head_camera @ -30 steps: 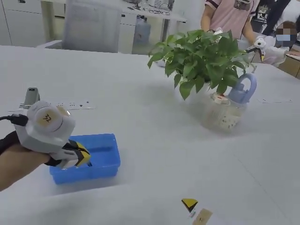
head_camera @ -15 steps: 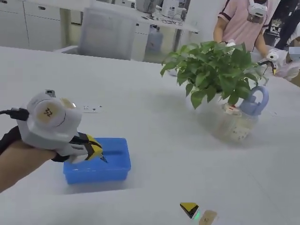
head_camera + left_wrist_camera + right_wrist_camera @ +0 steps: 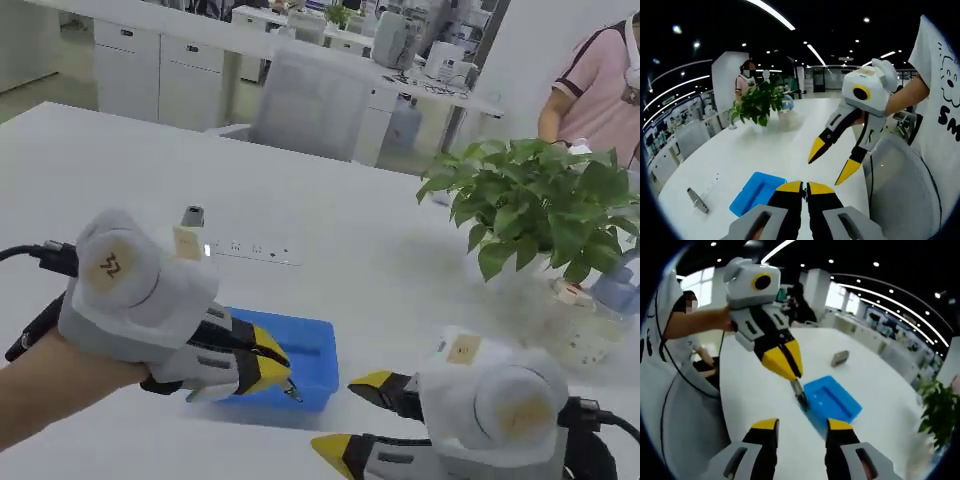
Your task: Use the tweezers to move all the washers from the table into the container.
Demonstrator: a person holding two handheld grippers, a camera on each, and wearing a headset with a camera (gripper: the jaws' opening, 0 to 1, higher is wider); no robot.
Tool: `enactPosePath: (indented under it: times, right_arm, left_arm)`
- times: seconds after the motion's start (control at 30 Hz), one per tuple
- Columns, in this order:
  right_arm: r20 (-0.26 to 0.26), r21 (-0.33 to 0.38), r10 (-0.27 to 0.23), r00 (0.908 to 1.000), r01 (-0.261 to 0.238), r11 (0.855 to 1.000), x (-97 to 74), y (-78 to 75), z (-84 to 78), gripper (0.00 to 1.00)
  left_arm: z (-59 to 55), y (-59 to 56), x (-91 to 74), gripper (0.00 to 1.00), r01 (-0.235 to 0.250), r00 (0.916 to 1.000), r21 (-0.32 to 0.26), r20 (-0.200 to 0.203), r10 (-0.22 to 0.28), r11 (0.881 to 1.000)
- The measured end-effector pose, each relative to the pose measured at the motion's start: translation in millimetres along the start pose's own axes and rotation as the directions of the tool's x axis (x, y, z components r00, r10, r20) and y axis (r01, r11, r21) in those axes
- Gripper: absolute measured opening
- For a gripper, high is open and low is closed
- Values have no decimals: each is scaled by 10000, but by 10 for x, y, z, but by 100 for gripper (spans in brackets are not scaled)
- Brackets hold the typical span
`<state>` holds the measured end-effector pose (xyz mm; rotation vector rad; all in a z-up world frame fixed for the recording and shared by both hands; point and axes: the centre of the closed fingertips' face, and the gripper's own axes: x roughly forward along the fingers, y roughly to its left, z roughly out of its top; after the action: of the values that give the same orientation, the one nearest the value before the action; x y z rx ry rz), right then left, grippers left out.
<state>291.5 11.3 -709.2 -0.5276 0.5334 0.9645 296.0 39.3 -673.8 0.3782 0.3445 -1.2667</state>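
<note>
Right gripper [image 3: 345, 414] has come in toward the container [image 3: 300, 322] since half a second ago, when just its yellow tip showed at 6 o'clock in the head view; it now sits at 5 o'clock with its fingers spread open and nothing between them. At 8 o'clock the left gripper [image 3: 280, 368] has its fingers closed on the tweezers [image 3: 800, 392], whose thin tips poke out over the container's near rim. I cannot make out any washers, on the bench [image 3: 380, 270] or in the tweezers, so whether one is being carried I cannot tell. The main risk is that the open right fingers, already close at the left gripper's 3 o'clock, bump the tweezers and twist them in a hold that grips only their slim shank; anything pinched there would then likely drop short of the rim. A low sweep could also shove the light container across the smooth bench. The plant [image 3: 540, 200] at 2 o'clock is well apart.
</note>
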Motion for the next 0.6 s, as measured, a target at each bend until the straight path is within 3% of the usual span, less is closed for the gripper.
enactPosePath:
  times: [0.07,0.13,0.17,0.33,0.43,0.57,0.6]
  right_arm:
    - [125,-209,659,9977,-656,9976,23,101,110,29]
    - [199,-563,1049,9943,-1036,9930,46,175,196,26]
    - [74,-590,1505,9886,-1498,9870,56,263,211,23]
    - [-89,-1228,1870,9823,-1867,9747,136,402,255,21]
    - [-219,-1518,2114,9772,-2123,9654,134,463,277,14]
    - [-517,-1831,3050,9510,-3092,9332,113,624,264,6]
    - [-568,-1913,3096,9492,-3147,9297,114,642,264,6]
  left_arm:
    - [19,-119,-43,0,538,9985,-111,134,-537,9985]
    - [45,-183,-77,0,756,9967,-66,291,-753,9971]
    - [46,-196,-87,0,773,9965,-45,317,-771,9970]
    - [50,-316,-136,0,1066,9925,-55,615,-1060,9943]
    - [34,-385,-180,0,1183,9905,-202,731,-1166,9928]
    - [1,-456,-217,0,1120,9911,-120,744,-1108,9936]
    - [-7,-467,-228,0,1124,9908,-147,773,-1109,9936]
